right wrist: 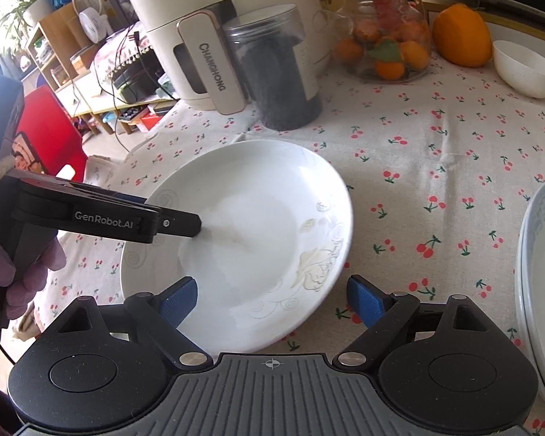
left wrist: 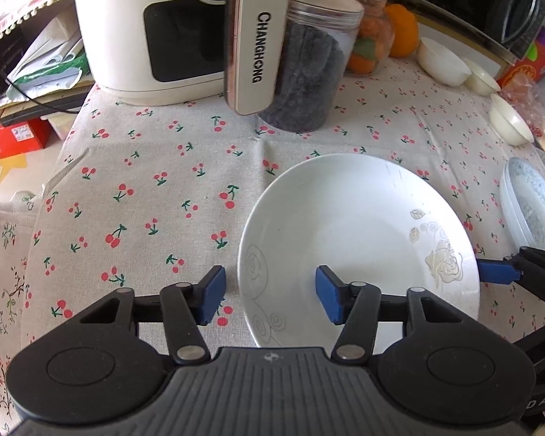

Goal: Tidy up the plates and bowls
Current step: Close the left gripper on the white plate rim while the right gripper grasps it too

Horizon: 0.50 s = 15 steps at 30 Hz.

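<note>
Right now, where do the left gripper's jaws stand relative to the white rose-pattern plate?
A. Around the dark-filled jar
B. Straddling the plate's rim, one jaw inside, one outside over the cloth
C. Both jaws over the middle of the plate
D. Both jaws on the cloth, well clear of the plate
B: in the left wrist view the left gripper has one pad over the white plate and the other over the cherry-print tablecloth, with the rim between them.
</note>
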{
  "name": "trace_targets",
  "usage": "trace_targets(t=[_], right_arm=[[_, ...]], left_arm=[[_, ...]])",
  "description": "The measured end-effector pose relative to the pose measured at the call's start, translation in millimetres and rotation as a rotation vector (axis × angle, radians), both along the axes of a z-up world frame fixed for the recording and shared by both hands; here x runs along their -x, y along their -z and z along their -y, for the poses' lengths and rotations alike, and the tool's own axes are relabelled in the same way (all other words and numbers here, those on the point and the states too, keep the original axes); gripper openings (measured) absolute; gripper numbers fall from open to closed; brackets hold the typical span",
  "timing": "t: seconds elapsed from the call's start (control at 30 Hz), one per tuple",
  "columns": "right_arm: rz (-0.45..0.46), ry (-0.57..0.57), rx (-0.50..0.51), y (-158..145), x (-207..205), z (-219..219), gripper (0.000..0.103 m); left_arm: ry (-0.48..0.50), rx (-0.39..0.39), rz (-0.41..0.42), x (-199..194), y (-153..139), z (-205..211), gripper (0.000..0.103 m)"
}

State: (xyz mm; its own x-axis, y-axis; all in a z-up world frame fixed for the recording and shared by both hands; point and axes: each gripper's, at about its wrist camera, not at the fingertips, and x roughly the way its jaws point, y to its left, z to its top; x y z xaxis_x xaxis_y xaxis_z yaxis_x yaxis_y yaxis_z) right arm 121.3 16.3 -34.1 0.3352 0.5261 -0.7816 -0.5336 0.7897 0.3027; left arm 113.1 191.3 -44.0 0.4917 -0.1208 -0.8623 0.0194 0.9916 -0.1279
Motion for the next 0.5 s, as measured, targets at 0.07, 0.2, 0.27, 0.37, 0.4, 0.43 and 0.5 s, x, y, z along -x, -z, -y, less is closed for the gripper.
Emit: trace_targets(t=[0.07, 0.2, 0.27, 0.37, 0.4, 0.43, 0.5], right_arm=[[0.004, -0.001, 0.0, 0.2, 0.7, -1.0, 0.082], [0.024, 0.028, 0.017, 0.1, 0.0, -0.1, 0.065], [0.03, 0.054, 0.03, -0.3, -2.0, 2.6, 0.052], [0.031, 0.08, 0.05, -0.7, -6.4, 7.9, 0.031], [0.031, 0.082, 0.052, -1.3, -6.8, 9.7, 0.027], [0.03, 0.083, 0.046, -2.3, -7.1, 11.4, 0.026], [0.04, 0.086, 0.045, -6.2, -5.7, 13.3, 0.026]], left_arm=[[0.011, 0.006, 0.001, 0.2, -0.7, 1.3, 0.042], [0.017, -0.001, 0.003, 0.5, -1.2, 2.1, 0.04], [0.009, -0.002, 0.005, 0.7, -1.5, 1.3, 0.038], [-0.001, -0.006, 0.014, 1.9, -2.8, 0.6, 0.035], [-0.002, -0.009, 0.018, 2.4, -3.3, 0.6, 0.034], [-0.001, -0.012, 0.022, 2.8, -3.7, 0.8, 0.033], [0.0, -0.014, 0.031, 3.5, -5.2, 2.0, 0.032]])
